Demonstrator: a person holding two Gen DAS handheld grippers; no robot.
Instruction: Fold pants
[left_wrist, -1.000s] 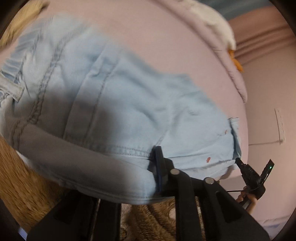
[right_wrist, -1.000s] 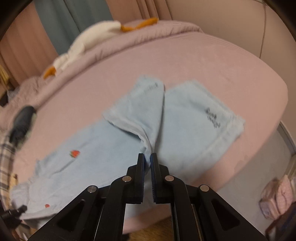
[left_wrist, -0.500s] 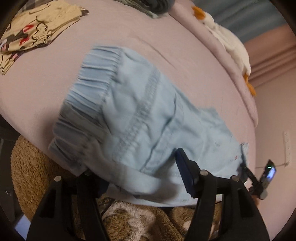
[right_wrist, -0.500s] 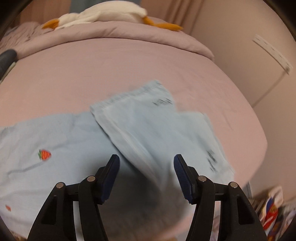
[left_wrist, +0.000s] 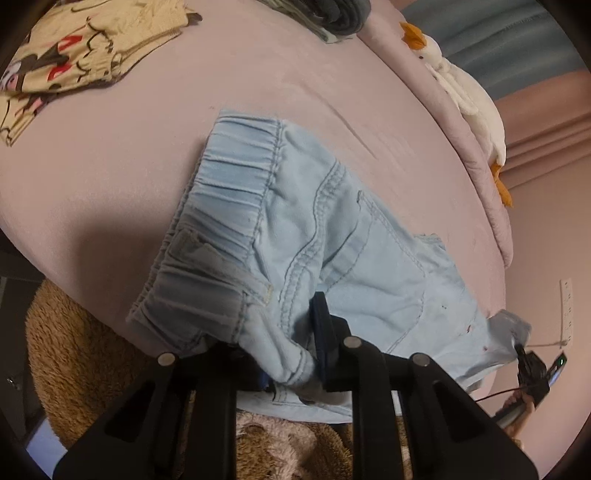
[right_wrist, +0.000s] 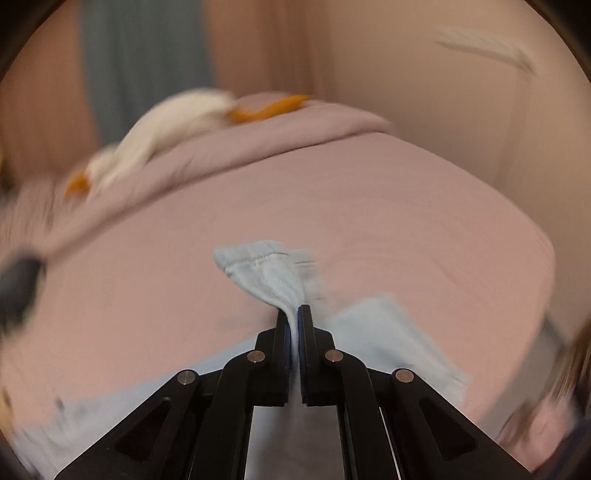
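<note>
Light blue denim pants (left_wrist: 314, 236) lie on a pink bed, elastic waistband toward the left. My left gripper (left_wrist: 291, 354) is shut on a bunched fold of the pants near the waist at the bed's front edge. In the right wrist view, my right gripper (right_wrist: 295, 325) is shut on the hem end of a pant leg (right_wrist: 269, 273), which stands lifted above the bed; the rest of the pants (right_wrist: 384, 332) lies flat to its right. This view is blurred by motion.
A cartoon-print garment (left_wrist: 74, 59) lies at the bed's far left. A white plush goose (left_wrist: 465, 96) rests along the pillow edge, also in the right wrist view (right_wrist: 166, 125). A brown fuzzy rug (left_wrist: 85, 354) is below the bed. The bed sheet (left_wrist: 110, 166) is pink.
Both grippers were open half a second ago and have closed on the pants: the left on the waist fold, the right on the leg hem, which is now lifted.
</note>
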